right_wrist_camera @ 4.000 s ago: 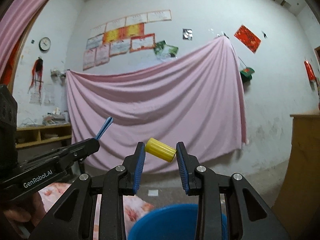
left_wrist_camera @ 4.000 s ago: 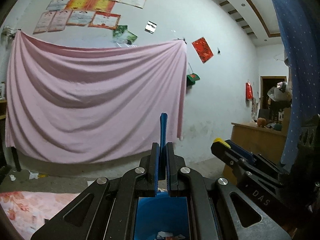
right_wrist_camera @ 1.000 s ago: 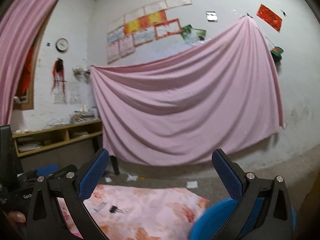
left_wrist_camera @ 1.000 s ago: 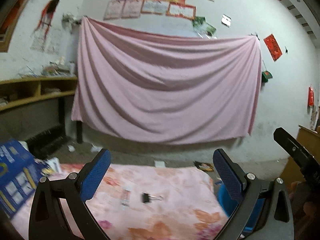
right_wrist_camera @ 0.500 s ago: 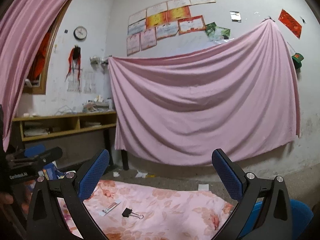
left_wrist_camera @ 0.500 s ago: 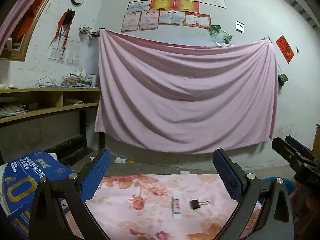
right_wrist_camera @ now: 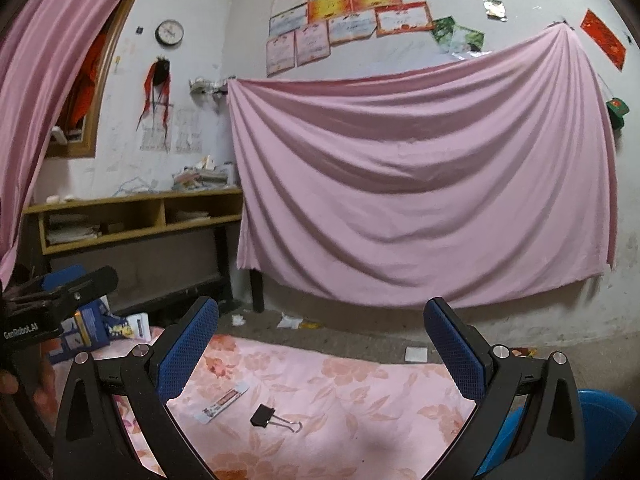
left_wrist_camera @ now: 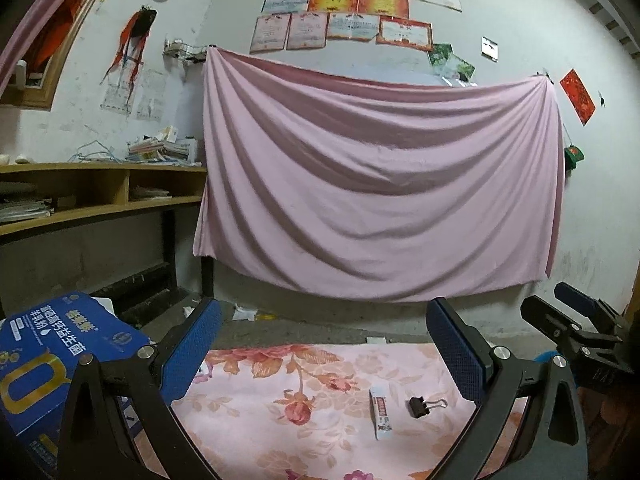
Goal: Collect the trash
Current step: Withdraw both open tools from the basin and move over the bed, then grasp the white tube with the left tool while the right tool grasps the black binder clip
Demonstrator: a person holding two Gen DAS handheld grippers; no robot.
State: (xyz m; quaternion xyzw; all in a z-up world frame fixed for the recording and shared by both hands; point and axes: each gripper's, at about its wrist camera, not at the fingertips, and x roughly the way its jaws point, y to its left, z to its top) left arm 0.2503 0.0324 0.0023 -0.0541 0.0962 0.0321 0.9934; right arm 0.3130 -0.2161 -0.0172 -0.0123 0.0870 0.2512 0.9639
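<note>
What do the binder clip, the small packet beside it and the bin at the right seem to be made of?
Binder clip: black painted metal body with bare wire handles, judging by the thin shiny loops. Small packet: thin printed sachet, plastic film or paper, lying flat; which one is unclear. Bin: smooth blue plastic by its even colour and rounded rim.

Trash items lying on the floral cloth [left_wrist_camera: 280, 432].
A small white wrapper [left_wrist_camera: 382, 411] with red print, possibly a sachet, is lying flat; just beside it a black binder clip [left_wrist_camera: 420, 407] is resting with its wire handles [right_wrist_camera: 291, 425] extending outward. A blue bin [right_wrist_camera: 608, 412] is sitting at the cloth's right edge.
</note>
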